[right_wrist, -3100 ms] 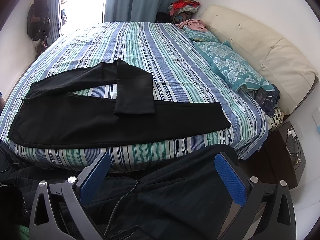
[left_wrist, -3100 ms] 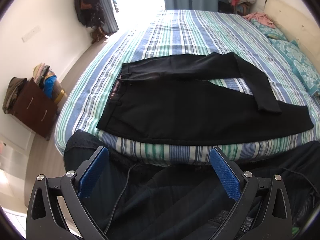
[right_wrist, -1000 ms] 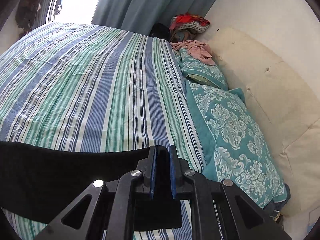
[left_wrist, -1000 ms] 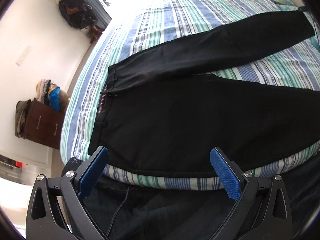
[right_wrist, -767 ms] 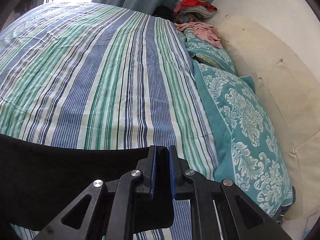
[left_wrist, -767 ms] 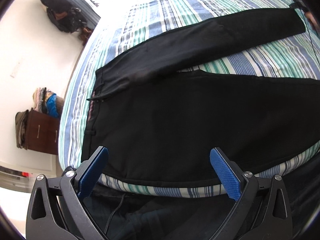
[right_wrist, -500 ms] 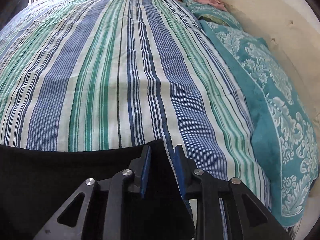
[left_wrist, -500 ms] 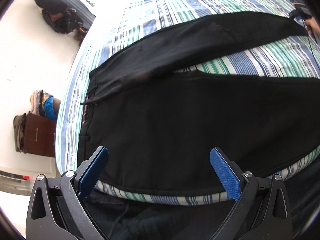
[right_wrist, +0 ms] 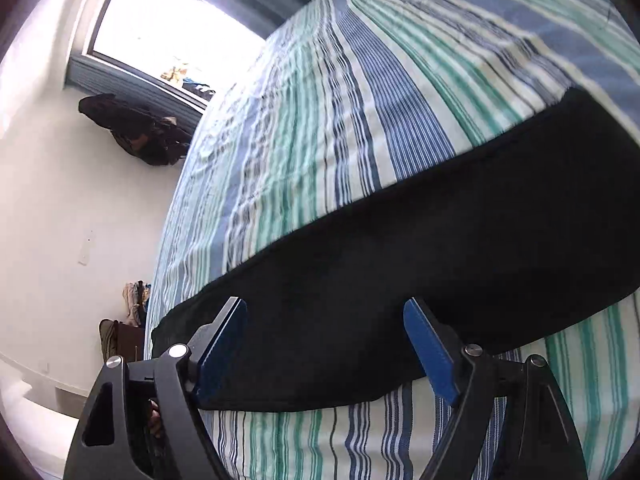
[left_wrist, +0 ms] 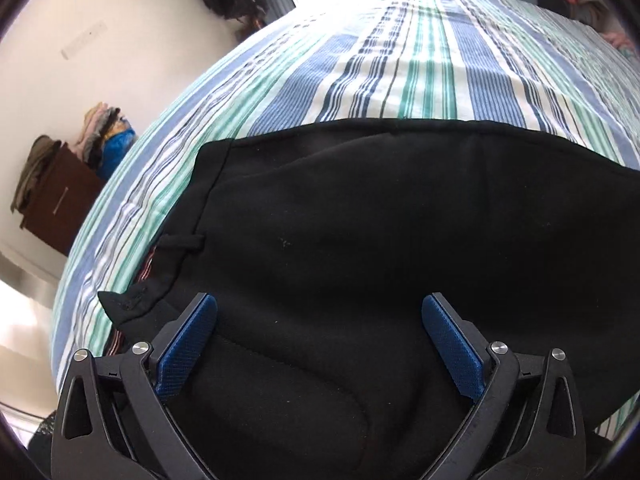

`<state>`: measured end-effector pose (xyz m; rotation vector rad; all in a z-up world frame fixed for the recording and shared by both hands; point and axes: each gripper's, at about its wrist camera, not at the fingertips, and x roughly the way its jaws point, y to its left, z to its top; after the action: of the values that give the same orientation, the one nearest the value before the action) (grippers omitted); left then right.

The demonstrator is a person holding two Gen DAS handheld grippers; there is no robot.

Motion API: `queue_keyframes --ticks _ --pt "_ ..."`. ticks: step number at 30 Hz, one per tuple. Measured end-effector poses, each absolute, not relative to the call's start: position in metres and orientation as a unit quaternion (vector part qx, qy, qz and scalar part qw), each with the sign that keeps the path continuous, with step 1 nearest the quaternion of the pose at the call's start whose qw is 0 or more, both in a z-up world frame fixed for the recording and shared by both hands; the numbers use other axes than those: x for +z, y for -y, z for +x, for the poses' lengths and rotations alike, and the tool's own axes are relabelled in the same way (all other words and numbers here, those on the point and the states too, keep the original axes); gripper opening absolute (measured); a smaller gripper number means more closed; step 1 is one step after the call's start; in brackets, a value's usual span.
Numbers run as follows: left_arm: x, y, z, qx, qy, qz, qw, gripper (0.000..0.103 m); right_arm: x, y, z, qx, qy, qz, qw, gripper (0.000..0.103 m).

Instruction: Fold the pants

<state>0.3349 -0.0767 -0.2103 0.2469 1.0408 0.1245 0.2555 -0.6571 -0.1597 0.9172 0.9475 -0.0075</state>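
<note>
The black pants (left_wrist: 380,232) lie flat on the striped bed (left_wrist: 420,60). In the left wrist view the waistband with a belt loop (left_wrist: 180,240) is at the left. My left gripper (left_wrist: 320,344) is open, low over the pants near the waist, with the cloth between and under its blue pads. In the right wrist view a long black pant leg (right_wrist: 420,248) runs across the bed. My right gripper (right_wrist: 324,344) is open and empty just above that leg, its pads on either side of the cloth's near edge.
A brown dresser (left_wrist: 60,204) with piled clothes stands by the white wall at the left. Dark clothes hang on the wall near the bright window (right_wrist: 172,32). Striped sheet (right_wrist: 360,440) lies below the leg in the right wrist view.
My right gripper has opened and let go of the pant leg, then swung to face along the leg toward the waist. My left gripper has moved in close over the waist end.
</note>
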Motion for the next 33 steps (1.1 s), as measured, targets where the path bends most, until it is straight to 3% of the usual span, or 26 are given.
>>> queue_keyframes --ticks 1,2,4,5,7,9,11,13,16,18,19,20,21,23,25,28,30,33 --pt "-0.209 0.078 0.334 0.055 -0.496 0.124 0.858 0.103 -0.176 0.664 0.256 -0.027 -0.455 0.426 0.782 0.065" --pt "-0.208 0.081 0.333 0.054 -0.493 0.137 0.858 0.103 -0.184 0.676 0.251 -0.033 -0.44 0.441 0.781 0.035" --pt "-0.206 0.081 0.331 0.049 -0.485 0.161 0.858 0.103 -0.186 0.713 0.232 -0.091 -0.407 0.467 0.78 0.012" --pt "-0.206 0.079 0.331 0.046 -0.481 0.167 0.859 0.103 -0.184 0.732 0.22 -0.133 -0.392 0.474 0.777 0.01" --pt "-0.208 0.074 0.334 0.04 -0.48 0.162 0.861 0.103 -0.174 0.765 0.199 -0.203 -0.378 0.476 0.767 0.011" --pt "-0.21 0.069 0.336 0.04 -0.481 0.146 0.864 0.103 -0.149 0.774 0.198 -0.268 -0.396 0.415 0.773 0.02" --pt "-0.211 0.072 0.333 0.05 -0.47 0.143 0.869 0.103 -0.128 0.761 0.211 -0.247 -0.406 0.378 0.795 0.052" --pt "-0.211 0.076 0.328 0.06 -0.454 0.152 0.876 0.103 -0.123 0.734 0.226 -0.171 -0.402 0.398 0.807 0.067" --pt "-0.21 0.073 0.326 0.06 -0.451 0.147 0.878 0.103 -0.149 0.699 0.244 -0.119 -0.454 0.387 0.794 0.067" --pt "-0.205 0.069 0.327 0.051 -0.47 0.148 0.869 0.103 -0.16 0.699 0.237 -0.154 -0.461 0.347 0.802 0.034" --pt "-0.198 0.068 0.324 0.044 -0.479 0.155 0.863 0.103 -0.158 0.708 0.225 -0.191 -0.448 0.35 0.8 0.009" --pt "-0.19 0.068 0.318 0.042 -0.484 0.164 0.858 0.102 -0.152 0.716 0.208 -0.242 -0.439 0.353 0.79 0.007" --pt "-0.179 0.068 0.308 0.035 -0.479 0.167 0.861 0.102 -0.143 0.718 0.192 -0.284 -0.429 0.348 0.783 0.012" --pt "-0.158 0.07 0.271 -0.011 -0.452 0.147 0.88 0.102 -0.115 0.703 0.16 -0.342 -0.422 0.308 0.781 0.05" --pt "-0.151 0.081 0.231 -0.062 -0.444 0.126 0.885 0.102 -0.088 0.664 0.123 -0.326 -0.401 0.289 0.806 0.062" --pt "-0.162 0.12 0.181 -0.134 -0.462 0.115 0.869 0.102 -0.075 0.567 0.081 -0.225 -0.398 0.322 0.829 0.065" --pt "-0.174 0.147 0.152 -0.176 -0.472 0.111 0.857 0.102 -0.083 0.497 0.055 -0.136 -0.399 0.359 0.833 0.075" --pt "-0.204 0.174 0.125 -0.205 -0.491 0.172 0.829 0.103 -0.111 0.427 0.045 -0.086 -0.433 0.362 0.821 0.074"
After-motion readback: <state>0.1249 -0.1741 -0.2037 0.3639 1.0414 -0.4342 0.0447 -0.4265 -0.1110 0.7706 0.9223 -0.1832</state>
